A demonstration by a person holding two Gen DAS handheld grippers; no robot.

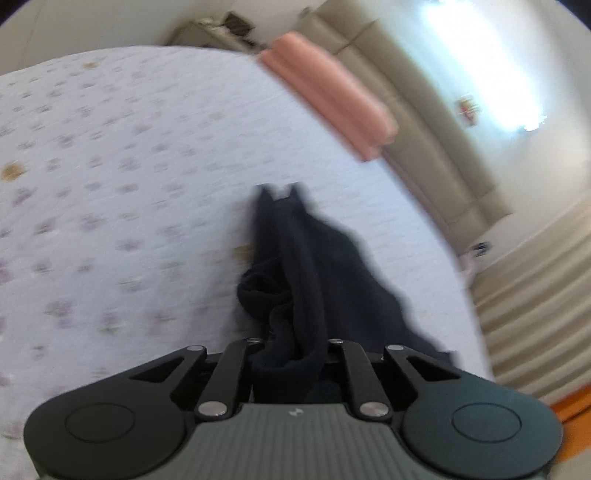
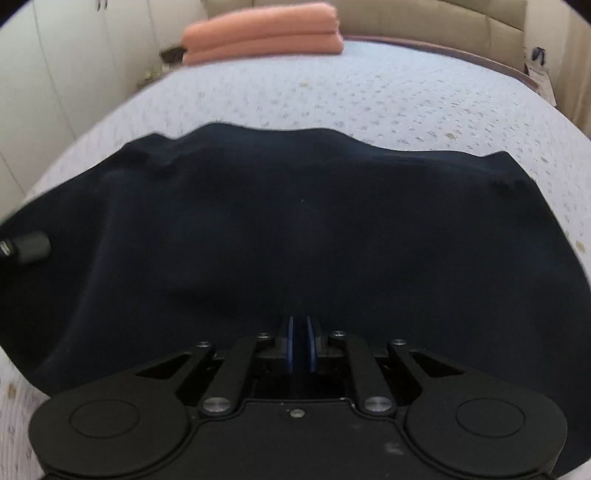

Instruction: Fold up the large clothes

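The bed [image 2: 369, 99] carries the dark garment [image 2: 277, 221], spread wide across its patterned cover. Biggest risk, I judge: the 2 grips pull unevenly and the loose cloth bunches or slips. The left hand-held gripper [image 1: 284, 354] is clamped on a gathered fold; the right hand-held gripper [image 2: 301, 347] shows narrow jaws with dark cloth between, seemingly pinching the near edge. A folded pink blanket [image 2: 262, 33] lies well apart at the far end, not obstructing.

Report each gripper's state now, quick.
Left gripper: shut on the dark navy garment, fabric bunched between its fingers.
Right gripper: shut on the same garment's near edge.
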